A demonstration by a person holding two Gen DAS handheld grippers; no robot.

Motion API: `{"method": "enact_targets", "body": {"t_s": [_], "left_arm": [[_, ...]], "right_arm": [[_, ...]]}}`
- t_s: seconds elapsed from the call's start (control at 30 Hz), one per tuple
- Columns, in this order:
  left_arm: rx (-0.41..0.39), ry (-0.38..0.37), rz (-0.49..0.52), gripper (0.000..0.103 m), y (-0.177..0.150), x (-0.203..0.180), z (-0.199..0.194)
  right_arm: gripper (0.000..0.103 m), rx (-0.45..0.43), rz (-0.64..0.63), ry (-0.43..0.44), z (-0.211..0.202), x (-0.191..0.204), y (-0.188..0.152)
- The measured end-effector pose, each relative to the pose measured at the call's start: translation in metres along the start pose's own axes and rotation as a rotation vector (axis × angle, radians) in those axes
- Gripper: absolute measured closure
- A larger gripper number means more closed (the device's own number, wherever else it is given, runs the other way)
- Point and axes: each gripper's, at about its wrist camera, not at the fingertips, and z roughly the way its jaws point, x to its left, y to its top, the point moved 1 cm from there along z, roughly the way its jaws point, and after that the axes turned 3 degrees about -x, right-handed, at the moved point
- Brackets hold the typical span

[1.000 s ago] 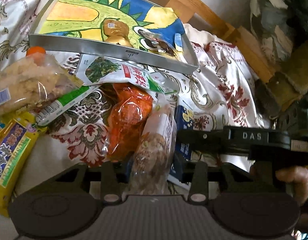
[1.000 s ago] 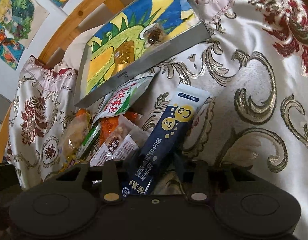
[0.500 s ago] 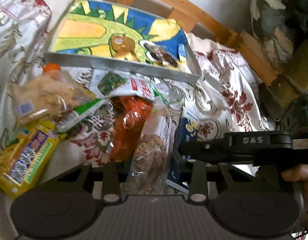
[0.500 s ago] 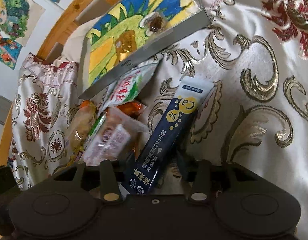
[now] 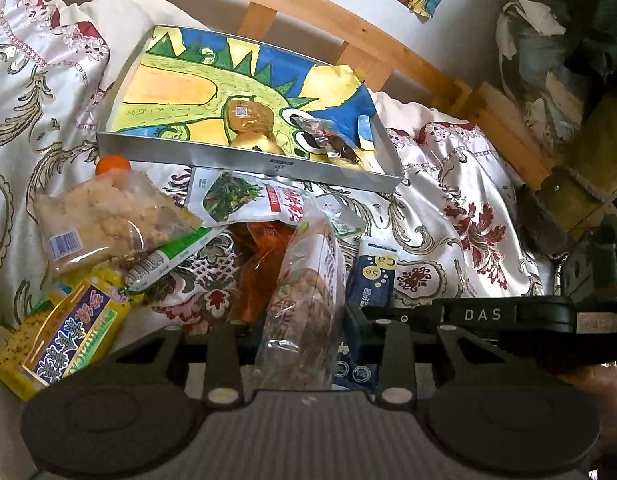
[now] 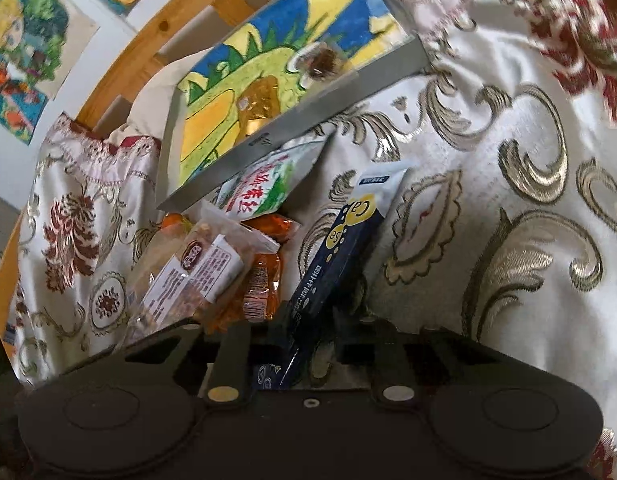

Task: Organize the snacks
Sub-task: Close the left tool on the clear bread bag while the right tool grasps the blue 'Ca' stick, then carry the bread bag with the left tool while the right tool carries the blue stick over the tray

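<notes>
My left gripper (image 5: 304, 344) is shut on a clear bag of brown snacks (image 5: 308, 300) and holds it upright above the bedspread. My right gripper (image 6: 308, 336) is shut on a dark blue "Ca Se" box (image 6: 340, 252), which also shows in the left wrist view (image 5: 372, 280). A silver tray (image 5: 244, 158) with a colourful painted bottom lies beyond, holding a golden packet (image 5: 248, 120) and a dark wrapped snack (image 5: 328, 140). It also shows in the right wrist view (image 6: 300, 120). An orange packet (image 5: 264, 264) and a white-green packet (image 5: 244, 200) lie below the tray.
At left lie a clear bag of crumbly snacks (image 5: 100, 220), a yellow packet (image 5: 68, 340) and a green-white stick (image 5: 168, 260). A wooden bed frame (image 5: 348, 44) runs behind the tray. The right gripper's body (image 5: 488, 316) crosses the left view.
Both grippers have lifted and pulled back with their snacks; the tray and the loose pile look farther away. The clear bag has risen off the orange packet.
</notes>
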Motion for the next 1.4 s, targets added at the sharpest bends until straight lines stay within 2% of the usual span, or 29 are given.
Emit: {"method": "enact_targets", "body": {"t_s": [0.13, 0.43, 0.63, 0.8, 1.0, 1.4], "left_arm": [[-0.004, -0.002, -0.004, 0.064, 0.000, 0.001, 0.000], [-0.016, -0.005, 0.000, 0.064, 0.001, 0.001, 0.000], [-0.034, -0.002, 0.006, 0.065, 0.005, -0.001, -0.003], [-0.040, 0.000, 0.003, 0.066, 0.004, -0.003, -0.005], [-0.050, 0.019, 0.016, 0.066, 0.001, -0.006, -0.009], [-0.100, 0.045, 0.035, 0.067, 0.005, -0.017, -0.020]], "right_arm": [[0.081, -0.016, -0.118, -0.026, 0.001, 0.014, -0.001], [0.085, -0.013, -0.251, -0.062, -0.006, 0.029, -0.004], [0.088, -0.051, -0.320, -0.080, -0.024, 0.033, -0.006], [0.094, -0.074, -0.360, -0.070, -0.034, 0.033, -0.007], [0.095, -0.085, -0.370, -0.058, -0.041, 0.029, -0.013], [0.097, -0.166, -0.399, -0.017, -0.065, 0.026, -0.014]]}}
